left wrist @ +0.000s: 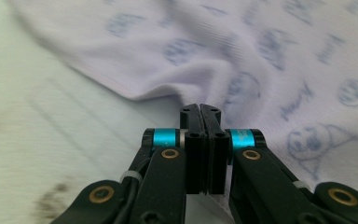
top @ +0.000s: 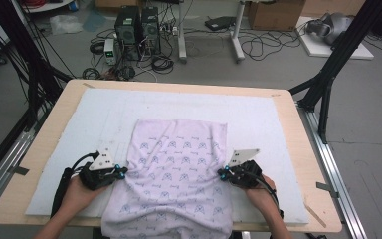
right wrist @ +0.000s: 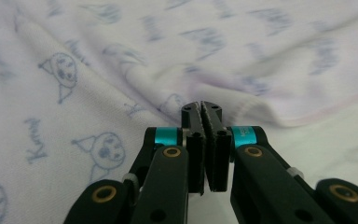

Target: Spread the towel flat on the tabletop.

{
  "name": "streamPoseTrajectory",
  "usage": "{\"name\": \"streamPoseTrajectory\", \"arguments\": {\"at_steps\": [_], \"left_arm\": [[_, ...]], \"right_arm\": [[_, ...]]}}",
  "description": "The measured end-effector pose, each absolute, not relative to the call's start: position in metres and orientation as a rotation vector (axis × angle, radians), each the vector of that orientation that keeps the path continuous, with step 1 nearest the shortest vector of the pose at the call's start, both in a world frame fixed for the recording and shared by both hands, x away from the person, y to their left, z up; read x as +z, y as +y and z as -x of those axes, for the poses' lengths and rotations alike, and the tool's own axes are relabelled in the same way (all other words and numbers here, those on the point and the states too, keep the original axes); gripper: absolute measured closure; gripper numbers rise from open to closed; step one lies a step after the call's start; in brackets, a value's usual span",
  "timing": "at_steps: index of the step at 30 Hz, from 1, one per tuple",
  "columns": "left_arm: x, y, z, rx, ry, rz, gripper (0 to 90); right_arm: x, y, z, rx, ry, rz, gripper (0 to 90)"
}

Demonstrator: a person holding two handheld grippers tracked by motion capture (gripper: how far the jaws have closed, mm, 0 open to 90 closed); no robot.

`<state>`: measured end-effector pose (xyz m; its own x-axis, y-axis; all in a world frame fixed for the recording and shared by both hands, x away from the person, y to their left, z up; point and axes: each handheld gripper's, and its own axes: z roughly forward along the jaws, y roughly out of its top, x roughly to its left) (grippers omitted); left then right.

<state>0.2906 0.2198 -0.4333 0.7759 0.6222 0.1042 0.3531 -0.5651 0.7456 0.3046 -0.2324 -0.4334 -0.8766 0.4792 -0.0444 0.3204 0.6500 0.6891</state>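
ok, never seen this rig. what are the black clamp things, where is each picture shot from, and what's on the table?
No robot here: a person holds a hand-held two-jaw gripper in each hand. The high view looks down from above the person's side of the table. The other two come from cameras riding on each gripper, looking along its black jaws. On a white mat lies a pale lilac cloth printed with small blue cartoon faces. The left gripper and right gripper sit at the cloth's opposite side edges, jaws shut. Whether fabric is pinched between them is not clear.
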Motion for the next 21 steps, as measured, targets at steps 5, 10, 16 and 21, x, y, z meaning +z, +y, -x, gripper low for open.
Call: {"name": "streamPoseTrajectory", "arguments": {"at_steps": [5,10,16,21], "left_arm": [[-0.432,0.215,-0.321,0.547,0.819,-2.193,88.2],[-0.432,0.219,-0.316,0.521,0.824,-2.185,71.6],[-0.417,0.229,-0.275,0.451,0.710,-2.125,58.3],[-0.425,0.219,-0.247,0.297,0.567,-2.169,54.8]], "right_arm": [[-0.429,-0.236,-0.327,1.016,2.547,-0.749,88.8],[-0.432,-0.237,-0.330,1.054,2.554,-0.755,73.3],[-0.414,-0.238,-0.293,1.217,2.534,-0.610,60.8],[-0.427,-0.224,-0.263,1.270,2.684,-0.452,53.1]]}}
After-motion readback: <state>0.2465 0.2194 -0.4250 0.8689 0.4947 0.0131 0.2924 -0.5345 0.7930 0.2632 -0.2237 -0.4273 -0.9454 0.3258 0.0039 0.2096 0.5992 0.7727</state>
